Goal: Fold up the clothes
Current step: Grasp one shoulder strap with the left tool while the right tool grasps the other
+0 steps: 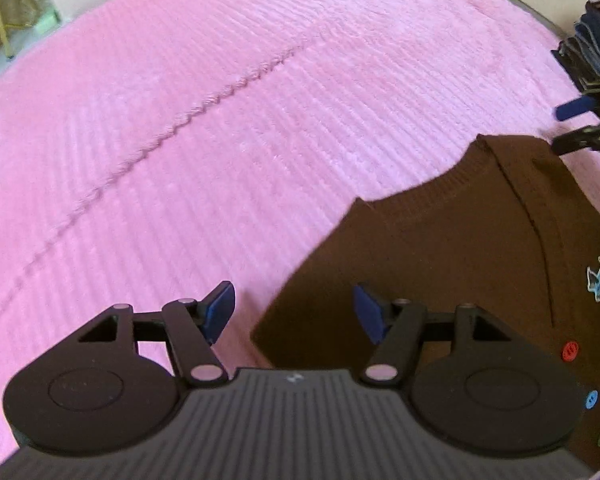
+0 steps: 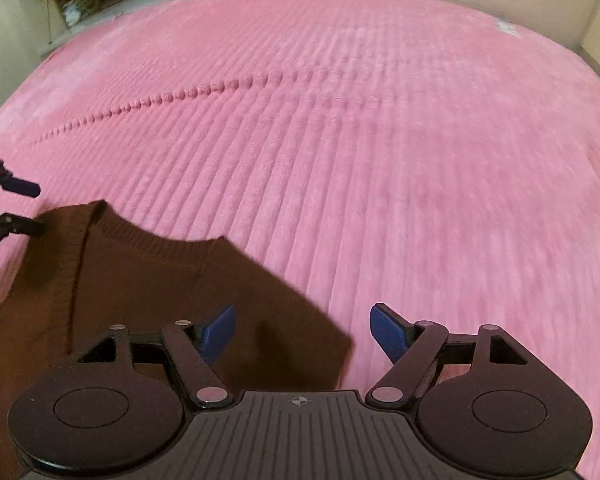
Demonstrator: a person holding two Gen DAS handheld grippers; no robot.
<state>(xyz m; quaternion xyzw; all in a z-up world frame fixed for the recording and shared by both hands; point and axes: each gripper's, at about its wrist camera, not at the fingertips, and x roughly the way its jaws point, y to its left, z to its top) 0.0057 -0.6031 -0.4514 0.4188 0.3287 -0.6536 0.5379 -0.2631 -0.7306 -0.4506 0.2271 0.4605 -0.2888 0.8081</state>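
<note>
A brown knitted sweater with coloured buttons and a small blue emblem lies flat on the pink ribbed bedspread. My left gripper hangs open over the sweater's left shoulder edge, nothing between its blue pads. The right gripper shows at the right edge of the left wrist view, beyond the collar. In the right wrist view the same sweater fills the lower left. My right gripper stands open above its right shoulder corner, holding nothing. The left gripper appears at that view's left edge.
A stack of dark folded clothes sits at the far right of the bed. A stitched seam runs across the bedspread. Beyond the bed are a pale wall and a yellow metal frame on the floor.
</note>
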